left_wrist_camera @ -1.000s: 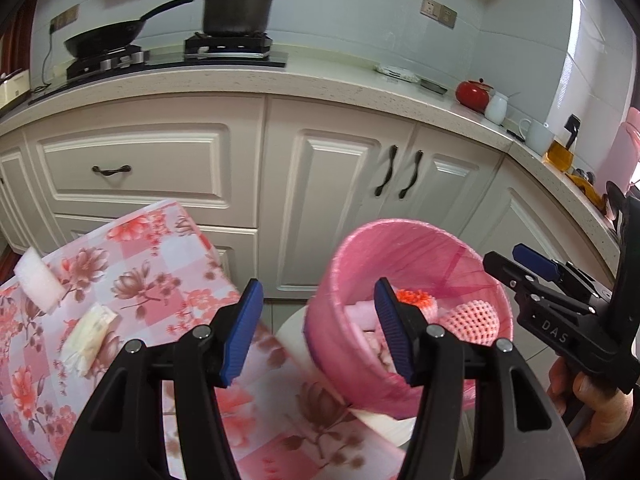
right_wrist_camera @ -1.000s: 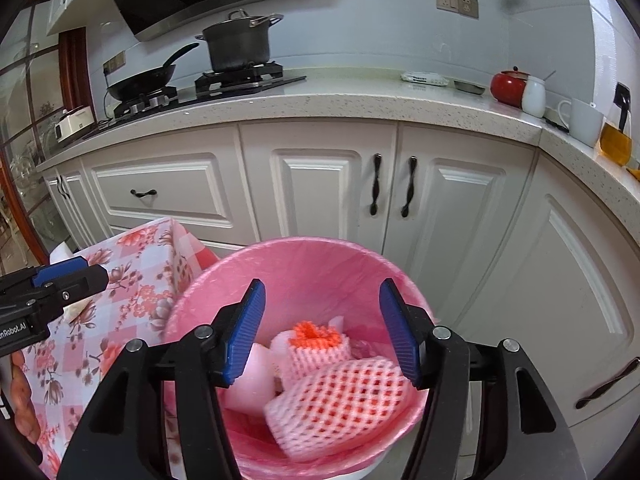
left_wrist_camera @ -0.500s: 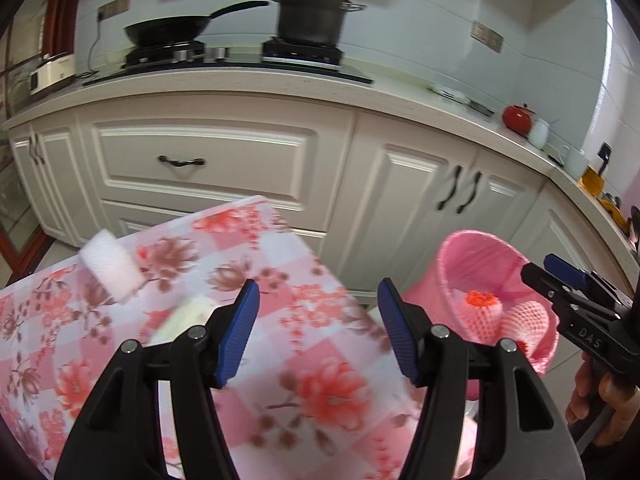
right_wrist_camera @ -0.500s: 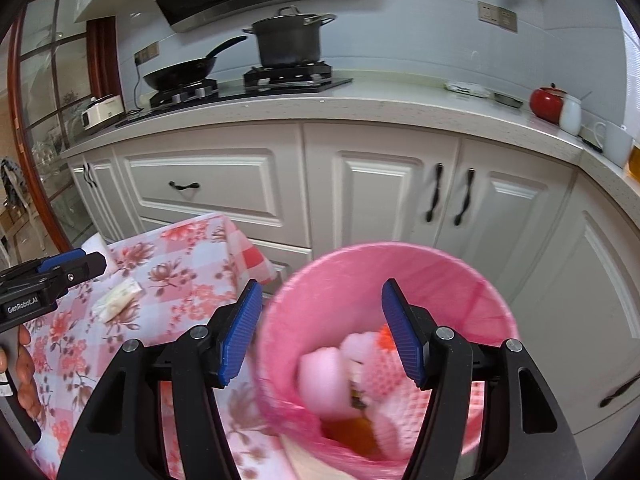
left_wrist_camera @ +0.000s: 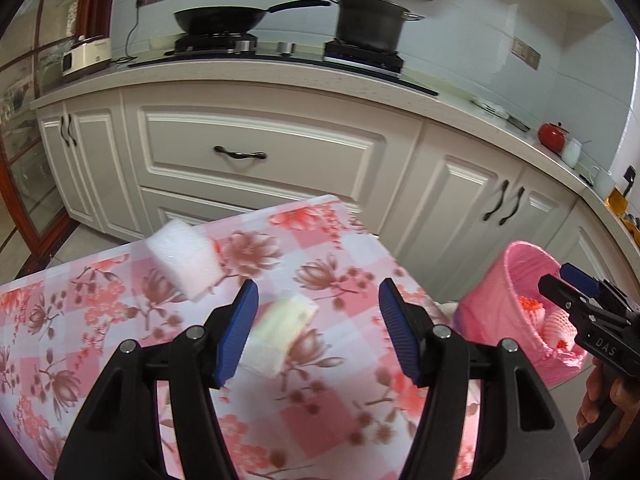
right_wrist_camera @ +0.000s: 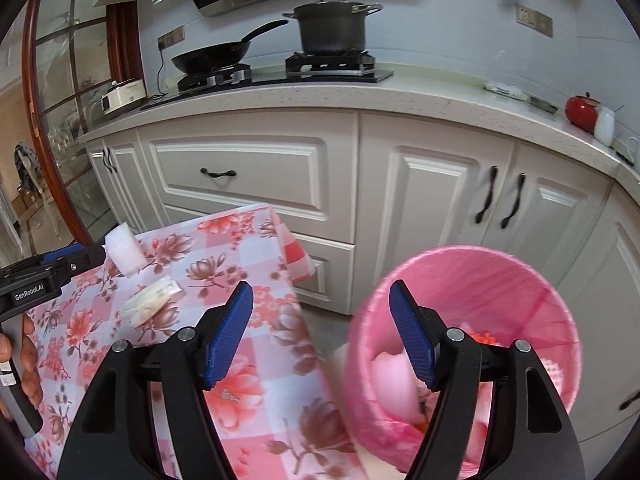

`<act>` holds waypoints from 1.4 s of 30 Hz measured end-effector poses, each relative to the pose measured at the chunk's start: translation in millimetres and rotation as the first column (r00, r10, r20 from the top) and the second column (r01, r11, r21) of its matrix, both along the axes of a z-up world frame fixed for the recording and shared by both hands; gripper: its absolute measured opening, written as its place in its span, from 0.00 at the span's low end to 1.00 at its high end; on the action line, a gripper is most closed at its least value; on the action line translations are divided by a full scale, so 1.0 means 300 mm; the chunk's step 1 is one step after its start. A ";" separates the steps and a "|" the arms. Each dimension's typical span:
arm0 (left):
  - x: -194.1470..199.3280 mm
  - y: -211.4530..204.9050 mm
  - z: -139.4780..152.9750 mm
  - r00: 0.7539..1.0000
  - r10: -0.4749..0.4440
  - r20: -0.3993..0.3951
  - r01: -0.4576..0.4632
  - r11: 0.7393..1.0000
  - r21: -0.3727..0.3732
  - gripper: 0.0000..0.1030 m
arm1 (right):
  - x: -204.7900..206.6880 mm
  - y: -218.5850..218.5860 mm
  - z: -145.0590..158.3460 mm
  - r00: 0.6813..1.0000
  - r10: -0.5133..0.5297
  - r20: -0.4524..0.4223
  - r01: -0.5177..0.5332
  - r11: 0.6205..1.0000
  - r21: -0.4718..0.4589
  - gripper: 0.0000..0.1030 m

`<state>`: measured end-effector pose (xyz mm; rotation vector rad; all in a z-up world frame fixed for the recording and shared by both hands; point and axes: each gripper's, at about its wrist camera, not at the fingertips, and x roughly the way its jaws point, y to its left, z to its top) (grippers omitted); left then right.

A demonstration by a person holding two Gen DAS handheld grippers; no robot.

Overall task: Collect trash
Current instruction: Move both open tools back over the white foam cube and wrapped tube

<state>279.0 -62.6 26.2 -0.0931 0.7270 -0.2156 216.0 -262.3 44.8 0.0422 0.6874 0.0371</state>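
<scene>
Table [left_wrist_camera: 328, 420] now under left tool [left_wrist_camera: 316, 332].

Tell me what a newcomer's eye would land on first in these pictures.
Probably the pink bin beside the table, already holding foam fruit nets and other scraps. Next, the floral tablecloth, where a white foam block and a crumpled wrapper lie. The open left gripper points at the wrapper; the right gripper is open too.

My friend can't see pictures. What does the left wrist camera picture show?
The open left gripper hovers over a pink flowered tablecloth, its blue fingers either side of a pale crumpled wrapper. A white foam block lies farther back, and a pink trash bin stands to the right, below kitchen cabinets.
</scene>
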 end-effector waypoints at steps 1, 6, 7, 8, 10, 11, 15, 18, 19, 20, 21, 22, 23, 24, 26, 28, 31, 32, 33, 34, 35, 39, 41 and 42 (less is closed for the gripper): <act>0.004 0.018 -0.003 1.000 0.007 -0.002 -0.007 1.000 -0.002 0.59 | 0.007 0.014 -0.004 1.000 0.003 -0.004 -0.003 1.000 0.002 0.65; 0.026 0.085 -0.024 1.000 0.028 -0.013 -0.028 1.000 -0.002 0.62 | 0.041 0.089 -0.032 0.999 0.028 -0.027 -0.027 1.000 0.014 0.65; 0.033 0.102 -0.031 0.999 0.032 -0.017 -0.032 0.999 -0.002 0.62 | 0.047 0.104 -0.037 0.999 0.031 -0.032 -0.031 0.999 0.014 0.65; 0.038 0.113 -0.036 0.999 0.035 -0.019 -0.035 0.999 -0.002 0.62 | 0.055 0.121 -0.044 0.999 0.037 -0.039 -0.036 0.999 0.015 0.65; 0.050 0.135 -0.050 0.999 0.042 -0.026 -0.042 0.999 -0.003 0.62 | 0.068 0.143 -0.055 0.998 0.042 -0.048 -0.041 0.999 0.017 0.65; 0.057 0.149 -0.058 0.999 0.045 -0.030 -0.045 0.999 -0.004 0.62 | 0.074 0.151 -0.058 0.998 0.044 -0.051 -0.043 0.999 0.017 0.65; 0.085 0.198 -0.090 0.997 0.058 -0.046 -0.059 0.998 -0.006 0.64 | 0.107 0.195 -0.076 0.997 0.051 -0.065 -0.049 0.999 0.020 0.65; 0.110 0.233 -0.111 0.996 0.067 -0.059 -0.068 0.998 -0.009 0.64 | 0.131 0.224 -0.089 0.996 0.057 -0.075 -0.055 0.998 0.019 0.65; 0.117 0.243 -0.117 0.996 0.070 -0.062 -0.071 0.997 -0.010 0.64 | 0.137 0.231 -0.094 0.995 0.058 -0.078 -0.057 0.998 0.019 0.65; 0.127 0.252 -0.123 0.995 0.073 -0.065 -0.074 0.997 -0.012 0.64 | 0.145 0.239 -0.098 0.995 0.059 -0.080 -0.058 0.998 0.019 0.65; 0.136 0.260 -0.128 0.995 0.074 -0.067 -0.075 0.997 -0.012 0.65 | 0.157 0.249 -0.103 0.995 0.061 -0.084 -0.060 0.998 0.020 0.65; 0.148 0.268 -0.134 0.995 0.075 -0.069 -0.076 0.997 -0.012 0.66 | 0.165 0.254 -0.106 0.994 0.063 -0.087 -0.061 0.998 0.019 0.65; 0.160 0.274 -0.140 0.995 0.074 -0.071 -0.075 0.997 -0.011 0.66 | 0.175 0.262 -0.112 0.994 0.063 -0.090 -0.062 0.998 0.019 0.65; 0.168 0.278 -0.145 0.995 0.074 -0.072 -0.075 0.997 -0.009 0.68 | 0.182 0.267 -0.115 0.994 0.064 -0.092 -0.062 0.998 0.019 0.65; 0.192 0.290 -0.159 0.994 0.074 -0.077 -0.075 0.997 -0.008 0.69 | 0.203 0.279 -0.129 0.993 0.066 -0.100 -0.064 0.998 0.020 0.65; 0.219 0.301 -0.178 0.993 0.077 -0.085 -0.078 0.997 -0.003 0.70 | 0.220 0.285 -0.142 0.992 0.066 -0.108 -0.064 0.998 0.021 0.65; 0.258 0.321 -0.207 0.992 0.085 -0.098 -0.086 0.996 -0.004 0.71 | 0.247 0.299 -0.166 0.990 0.068 -0.120 -0.066 0.998 0.021 0.65; 0.271 0.325 -0.218 0.991 0.086 -0.101 -0.087 0.996 -0.003 0.71 | 0.254 0.301 -0.173 0.990 0.067 -0.125 -0.065 0.998 0.022 0.65; 0.280 0.327 -0.226 0.991 0.086 -0.103 -0.087 0.996 -0.001 0.71 | 0.262 0.301 -0.179 0.989 0.067 -0.129 -0.064 0.998 0.023 0.65; 0.295 0.330 -0.237 0.990 0.087 -0.107 -0.087 0.996 0.004 0.71 | 0.269 0.301 -0.186 0.989 0.066 -0.133 -0.064 0.998 0.023 0.65; 0.305 0.332 -0.244 0.990 0.086 -0.109 -0.086 0.996 0.005 0.71 | 0.274 0.302 -0.192 0.989 0.065 -0.135 -0.063 0.998 0.022 0.65; 0.349 0.339 -0.273 0.990 0.083 -0.116 -0.083 0.997 0.005 0.72 | 0.293 0.302 -0.207 0.988 0.060 -0.144 -0.057 0.998 0.024 0.65; 0.361 0.340 -0.283 0.990 0.079 -0.117 -0.078 0.997 0.012 0.72 | 0.301 0.306 -0.214 0.987 0.060 -0.148 -0.057 0.998 0.025 0.65; 0.368 0.343 -0.290 0.990 0.077 -0.119 -0.076 0.997 0.014 0.72 | 0.305 0.309 -0.217 0.987 0.061 -0.148 -0.058 0.998 0.025 0.65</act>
